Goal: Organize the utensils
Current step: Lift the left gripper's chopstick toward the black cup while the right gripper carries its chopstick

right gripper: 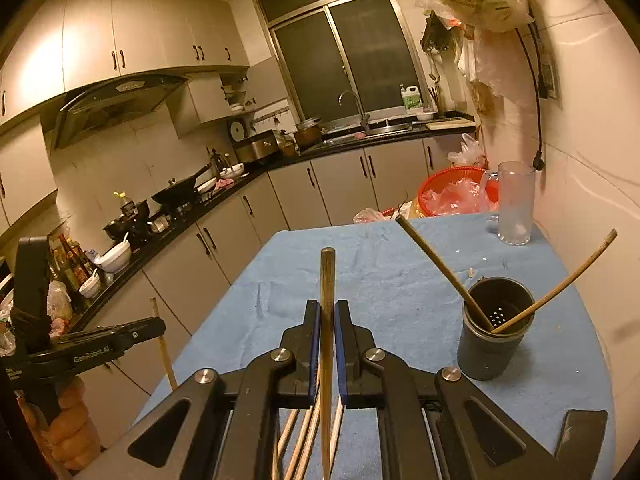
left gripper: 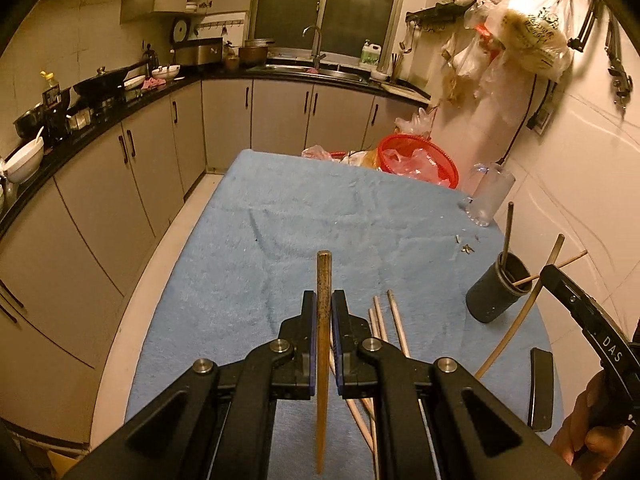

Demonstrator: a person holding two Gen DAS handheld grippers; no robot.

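Note:
My left gripper (left gripper: 323, 300) is shut on a wooden chopstick (left gripper: 323, 280) that points forward above the blue towel (left gripper: 280, 220). My right gripper (right gripper: 328, 308) is shut on another wooden chopstick (right gripper: 327, 276). Several loose chopsticks (left gripper: 384, 320) lie on the towel under and right of the left gripper; they also show under the right gripper (right gripper: 300, 440). A dark round holder (left gripper: 496, 294) stands at the right with chopsticks leaning in it; in the right wrist view the holder (right gripper: 490, 348) holds two chopsticks (right gripper: 440, 268).
A frosted glass mug (right gripper: 516, 208) and a red basket (left gripper: 420, 160) with plastic bags stand at the towel's far right. A dark flat object (left gripper: 540, 388) lies at the near right edge. Kitchen counters run along the left and back. Bags hang on the right wall.

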